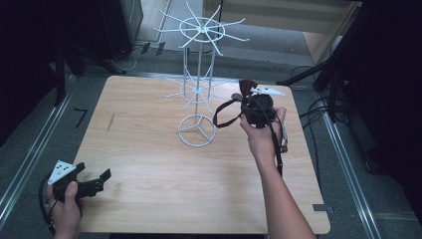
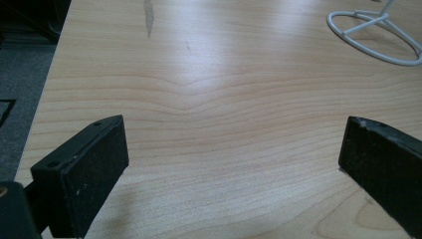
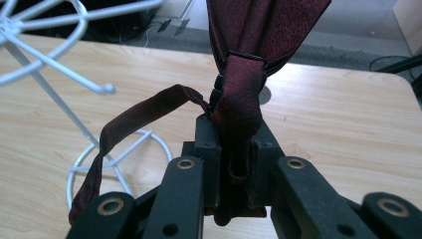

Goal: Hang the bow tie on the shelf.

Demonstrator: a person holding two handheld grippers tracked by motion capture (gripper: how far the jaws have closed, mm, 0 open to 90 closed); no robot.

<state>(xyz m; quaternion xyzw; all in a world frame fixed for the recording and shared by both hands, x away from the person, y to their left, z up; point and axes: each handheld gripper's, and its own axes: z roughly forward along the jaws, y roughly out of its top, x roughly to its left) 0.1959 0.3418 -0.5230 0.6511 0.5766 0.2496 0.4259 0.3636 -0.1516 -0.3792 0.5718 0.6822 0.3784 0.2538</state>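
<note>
Right fingers (image 3: 234,164): they are pinching shut on the dark red bow tie (image 3: 249,59) at its knot, so the bow is standing up above the grip while the strap is free to swing.
Bow tie strap (image 3: 129,119): it is looping out from the knot toward 9 o'clock in the right gripper view and hanging down in the air, which is leaving a loop open for catching on a hook.
Right gripper (image 1: 255,107): the hand is carrying it above the worktop, at about 3 o'clock from the stand's pole in the high view, probably to bring the tie level with one of the arms.
White wire stand (image 1: 197,89): it is standing upright at the far middle of the worktop, its round foot flat on the wood and its two tiers of hooked arms bare, just beside the dangling strap.
Left fingers (image 2: 94,164): they are standing wide apart with nothing between them, looking idle for now.
Left gripper (image 1: 82,184): it is waiting low at the 7 o'clock corner, well apart from the stand.
Worktop (image 1: 149,164): pale wood, carrying the stand.
</note>
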